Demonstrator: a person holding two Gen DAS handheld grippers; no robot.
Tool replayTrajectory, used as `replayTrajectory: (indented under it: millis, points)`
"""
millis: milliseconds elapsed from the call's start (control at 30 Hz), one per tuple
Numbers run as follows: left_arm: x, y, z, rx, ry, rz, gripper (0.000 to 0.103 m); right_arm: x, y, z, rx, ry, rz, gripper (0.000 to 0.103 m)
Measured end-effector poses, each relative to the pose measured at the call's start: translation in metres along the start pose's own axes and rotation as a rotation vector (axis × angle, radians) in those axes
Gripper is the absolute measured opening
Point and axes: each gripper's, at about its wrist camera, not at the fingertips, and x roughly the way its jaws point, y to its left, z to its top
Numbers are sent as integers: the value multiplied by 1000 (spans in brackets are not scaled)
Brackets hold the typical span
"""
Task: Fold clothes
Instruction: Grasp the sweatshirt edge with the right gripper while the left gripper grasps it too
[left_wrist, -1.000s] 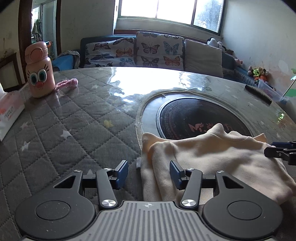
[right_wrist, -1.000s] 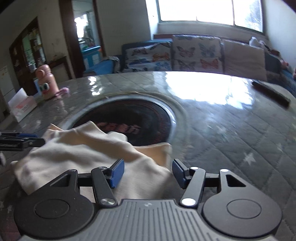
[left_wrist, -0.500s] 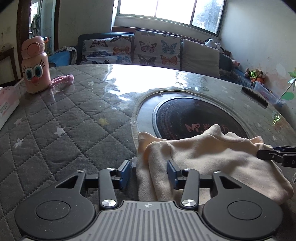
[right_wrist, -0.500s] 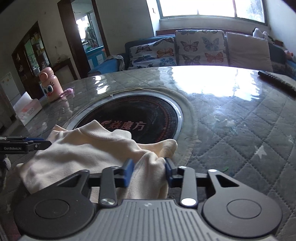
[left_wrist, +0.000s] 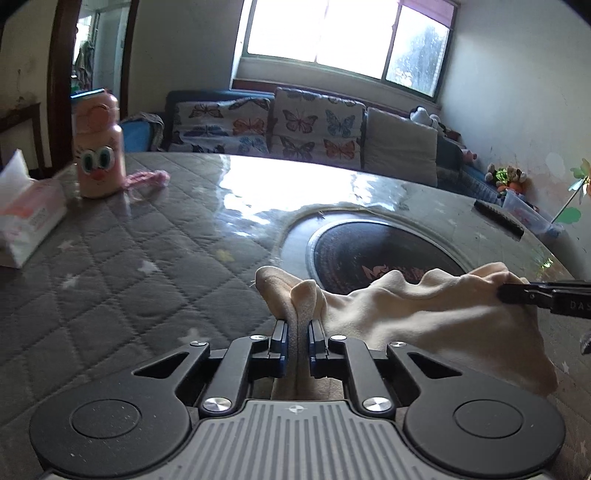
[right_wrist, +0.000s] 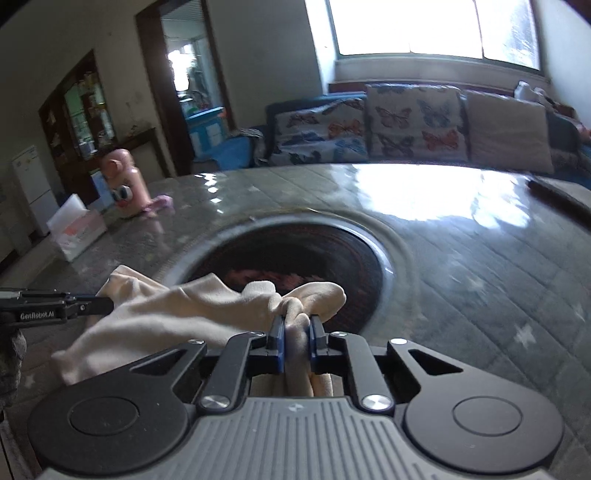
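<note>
A cream garment (left_wrist: 436, 314) lies bunched at the near edge of the round quilted table (left_wrist: 147, 266), partly over the dark round hotplate (left_wrist: 373, 251). My left gripper (left_wrist: 297, 332) is closing on the garment's left corner, cloth pinched between its blue pads. The right gripper (left_wrist: 517, 293) shows at the far right of that view, clamped on the other corner. In the right wrist view my right gripper (right_wrist: 297, 328) is closing on a fold of the same garment (right_wrist: 177, 314). The left gripper (right_wrist: 99, 304) enters from the left, gripping the cloth's far edge.
A pink cartoon bottle (left_wrist: 98, 155) and a tissue box (left_wrist: 26, 214) stand at the table's left. A pink cloth strip (left_wrist: 147, 179) lies beside the bottle. A dark remote (left_wrist: 498, 218) rests at the right rim. A sofa with butterfly cushions (left_wrist: 295, 125) lies beyond.
Both grippers went from open around the garment's corners to pinched on the cloth. Both have lifted a little, and the garment now bunches up between them.
</note>
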Motion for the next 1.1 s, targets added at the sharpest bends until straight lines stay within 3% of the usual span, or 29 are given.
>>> replayTrajectory:
  millis: [333, 600, 767, 900, 967, 1100]
  points:
    - [-69, 82, -10, -117, -71, 174, 12, 52, 87, 38, -133, 16, 173, 10]
    - [-87, 140, -6, -182, -101, 324, 12, 114, 164, 64, -215, 23, 290, 10]
    - [-79, 161, -12, -202, -56, 363, 19, 146, 180, 66, -231, 57, 259, 14]
    - [-80, 160, -12, -185, -71, 394, 20, 157, 179, 65, -229, 73, 205, 22]
    - [-84, 160, -8, -185, -94, 390, 28, 154, 179, 66, -247, 62, 204, 22]
    - [-75, 151, 3, -164, -106, 332, 27, 151, 185, 68, -272, 66, 260, 22]
